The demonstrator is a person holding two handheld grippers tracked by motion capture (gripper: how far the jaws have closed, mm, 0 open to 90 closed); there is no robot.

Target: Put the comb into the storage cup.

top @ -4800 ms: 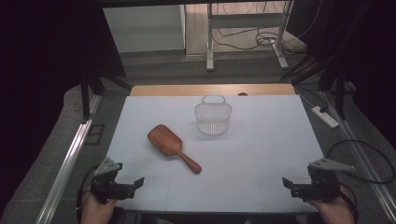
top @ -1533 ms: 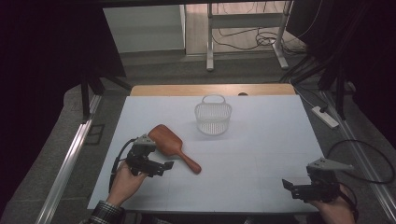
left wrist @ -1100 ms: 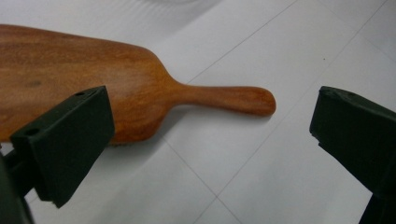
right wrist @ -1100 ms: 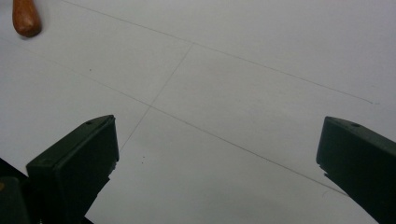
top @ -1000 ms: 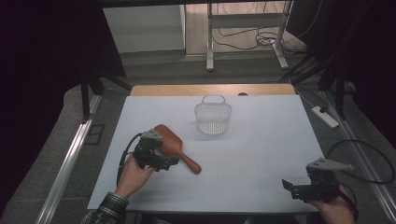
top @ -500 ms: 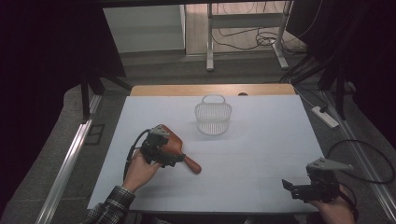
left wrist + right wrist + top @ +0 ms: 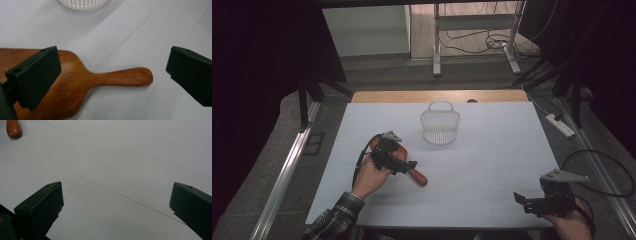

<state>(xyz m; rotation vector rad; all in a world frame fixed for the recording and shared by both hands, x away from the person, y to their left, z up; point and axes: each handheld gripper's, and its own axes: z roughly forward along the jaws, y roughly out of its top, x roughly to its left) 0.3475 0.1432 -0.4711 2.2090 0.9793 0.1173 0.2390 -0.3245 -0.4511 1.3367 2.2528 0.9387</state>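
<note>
1. High view: left gripper (image 7: 404, 164) sat over the wooden paddle (image 7: 414, 175) on the white worktop (image 7: 492, 150), left of centre. Hand (image 7: 371, 175) & plaid sleeve (image 7: 334, 220) came in from the bottom edge.
2. Same view hid most of the paddle's broad part under the gripper; only the handle end poked out twd the bottom right.
3. Left gripper view gave what the high view couldn't: paddle (image 7: 75, 82) lay flat on the worktop (image 7: 140, 32), handle pointing right, broad part running off the left edge.
4. Left fingers (image 7: 35, 77) were released, wide apart. One finger hung over the broad part, the other (image 7: 192, 72) over bare worktop past the handle tip. Contact w/ the wood: couldn't tell.
5. Basket (image 7: 82, 3) showed as a white slatted rim at the top of the left gripper view. High view showed it whole (image 7: 440, 125): white, w/ a loop handle, upright, well apart from the paddle, twd the far side.
6. Right gripper (image 7: 532, 202) rested at the near right corner in the high view, well apart from paddle & basket.
7. Right gripper view: fingers (image 7: 40, 212) released, spread wide, nothing between them but worktop (image 7: 130, 170) w/ thin seam lines. Paddle's handle tip (image 7: 13, 129) sat in the top-left corner, far off.
8. High view also gave the surrounds: wooden edge strip (image 7: 442, 96) behind the worktop, power strip (image 7: 560, 125) on the floor to the right.
</note>
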